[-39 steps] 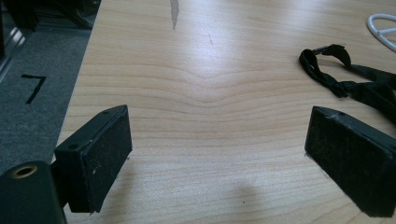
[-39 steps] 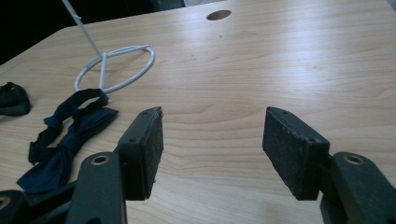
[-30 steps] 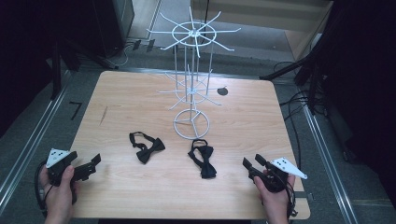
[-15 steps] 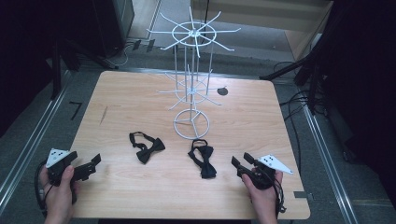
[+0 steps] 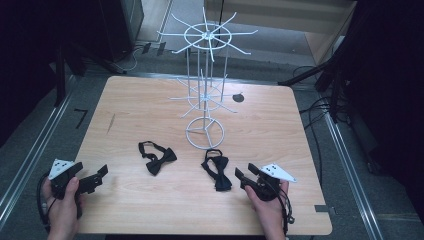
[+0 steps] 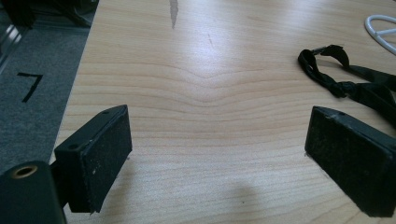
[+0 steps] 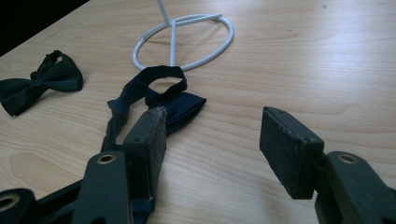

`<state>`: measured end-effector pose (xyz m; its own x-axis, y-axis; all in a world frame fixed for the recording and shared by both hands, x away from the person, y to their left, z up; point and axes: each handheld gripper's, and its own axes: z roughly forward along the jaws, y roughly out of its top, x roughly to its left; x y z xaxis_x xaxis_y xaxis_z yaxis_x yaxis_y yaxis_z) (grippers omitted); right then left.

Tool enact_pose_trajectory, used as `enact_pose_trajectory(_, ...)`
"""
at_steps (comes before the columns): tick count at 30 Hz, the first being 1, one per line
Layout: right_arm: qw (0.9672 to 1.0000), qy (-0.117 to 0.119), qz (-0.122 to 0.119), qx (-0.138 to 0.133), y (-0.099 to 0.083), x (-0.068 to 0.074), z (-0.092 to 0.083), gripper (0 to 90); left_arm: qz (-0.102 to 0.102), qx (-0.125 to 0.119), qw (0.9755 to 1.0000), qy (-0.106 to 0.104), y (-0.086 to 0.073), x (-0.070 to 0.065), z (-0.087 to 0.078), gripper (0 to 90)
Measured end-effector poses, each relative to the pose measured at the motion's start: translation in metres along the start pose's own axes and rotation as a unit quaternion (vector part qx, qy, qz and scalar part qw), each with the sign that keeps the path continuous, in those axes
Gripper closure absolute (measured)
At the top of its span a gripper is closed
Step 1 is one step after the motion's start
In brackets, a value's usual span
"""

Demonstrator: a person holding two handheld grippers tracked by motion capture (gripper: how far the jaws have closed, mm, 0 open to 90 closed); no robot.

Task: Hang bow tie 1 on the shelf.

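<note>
Two black bow ties lie on the wooden table (image 5: 150,110) in front of a white wire rack (image 5: 205,95). In the high view my right gripper (image 5: 241,179) sits just right of the nearer bow tie (image 5: 218,171). In the right gripper view that gripper (image 7: 212,126) is open. The bow tie (image 7: 175,100) lies past its left jaw, with the strap running behind that jaw and bare wood between the pads. My left gripper (image 5: 100,176) rests near the table's front left. It (image 6: 219,126) is open wide over bare wood, and the other bow tie (image 6: 348,86) lies off to its right.
The rack's ring base (image 7: 187,32) stands just beyond the right bow tie (image 5: 218,171), its wire arms spreading above the table's middle. The left bow tie (image 5: 156,157) lies between the two grippers. A small dark spot (image 5: 238,98) marks the far table. Floor rails run along both sides.
My right gripper has slid left across the table's front, ending close beside the right bow tie. The left gripper and both bow ties have stayed put.
</note>
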<state>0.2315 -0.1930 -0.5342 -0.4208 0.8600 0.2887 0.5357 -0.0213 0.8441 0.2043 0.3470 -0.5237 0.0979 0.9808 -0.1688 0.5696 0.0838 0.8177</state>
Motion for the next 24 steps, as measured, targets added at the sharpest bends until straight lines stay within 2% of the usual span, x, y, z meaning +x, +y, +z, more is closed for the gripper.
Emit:
enact_pose_trajectory(8,0.9997,0.003,0.002,0.022,-0.002,0.009,0.015,42.4,-0.002,0.001,1.0000,-0.001,0.000,0.000,0.000,7.6)
enact_pose_trajectory(24,0.9992,0.013,0.001,0.038,-0.005,0.021,0.031,42.6,-0.003,0.002,1.0000,-0.002,0.000,0.001,0.000,7.6)
